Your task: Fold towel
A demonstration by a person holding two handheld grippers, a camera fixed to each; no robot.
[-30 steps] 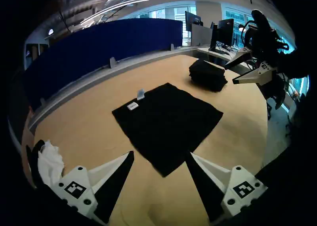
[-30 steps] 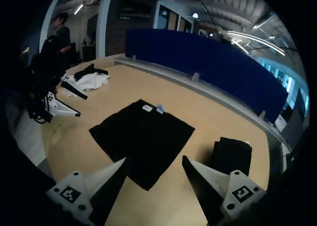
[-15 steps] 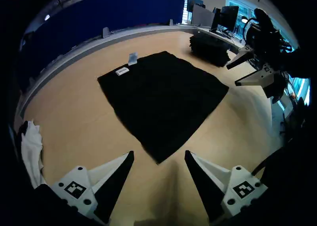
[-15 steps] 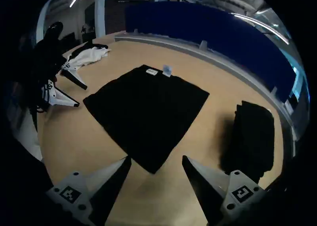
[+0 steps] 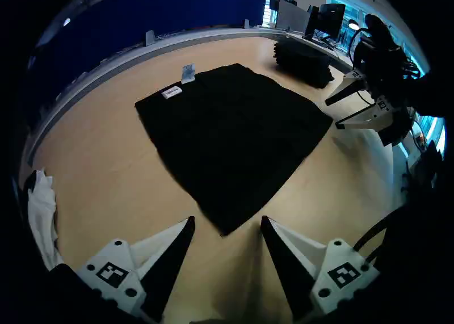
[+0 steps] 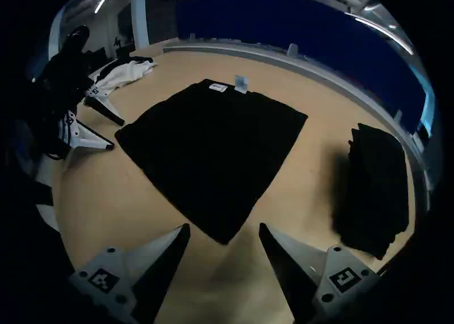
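Left gripper view, left to right. A white cloth [image 5: 42, 216] is seen bunched at the far-left edge of the wooden table [image 5: 102, 171]: one heap. At lower centre the left gripper [image 5: 226, 222] is held wide apart, nothing between its fingers, with one corner of the black towel [image 5: 232, 131] lying just ahead of the tips. The towel is spread flat in mid-frame, a single sheet. Two small tags are noted on its far edge, a white label [image 5: 172, 91] and a pale tab [image 5: 188, 72]. At upper right one stack of folded dark cloths [image 5: 303, 60] is seen; its layers cannot be counted. At right the right gripper [image 5: 332, 115] is held over the table, fingers parted.

Right gripper view. The left gripper [image 6: 117, 135] is seen at left, beside the towel's edge. The right gripper [image 6: 223, 227] is spread wide at lower centre and is empty — another towel corner lies just ahead of it.

Step judged: the approach to the two near corners, no fold yet made. Next, each gripper would need to be lowered, one finger slid under its corner and the jaws closed — then both corners lifted together and carried to the tagged edge.
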